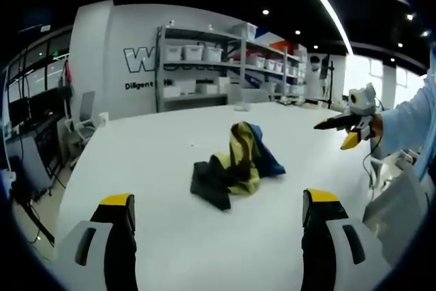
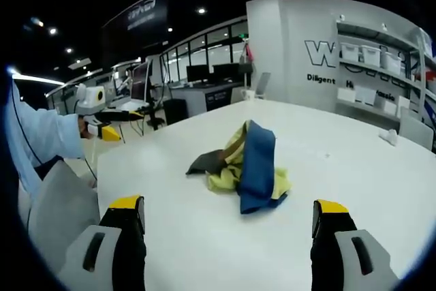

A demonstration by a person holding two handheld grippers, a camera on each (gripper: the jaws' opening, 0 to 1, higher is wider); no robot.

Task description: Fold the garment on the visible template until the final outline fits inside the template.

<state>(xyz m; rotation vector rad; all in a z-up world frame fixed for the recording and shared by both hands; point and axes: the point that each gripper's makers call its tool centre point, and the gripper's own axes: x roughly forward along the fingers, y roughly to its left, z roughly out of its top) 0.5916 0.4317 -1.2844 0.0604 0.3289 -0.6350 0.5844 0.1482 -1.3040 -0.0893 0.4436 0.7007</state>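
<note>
White table (image 1: 170, 148); shelving with storage bins (image 1: 204, 66) behind; office chair (image 1: 85, 117) at table's far corner.

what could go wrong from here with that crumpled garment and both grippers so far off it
1. The garment lies in a crumpled heap of yellow, blue and dark layers; a pinch may catch several layers and leave it bunched rather than spread.
2. No template outline is visible on the white table, so the fold could end up misplaced.
3. The left gripper and right gripper are both open and apart from the cloth; uneven grabs could drag it toward the table edge.
</note>
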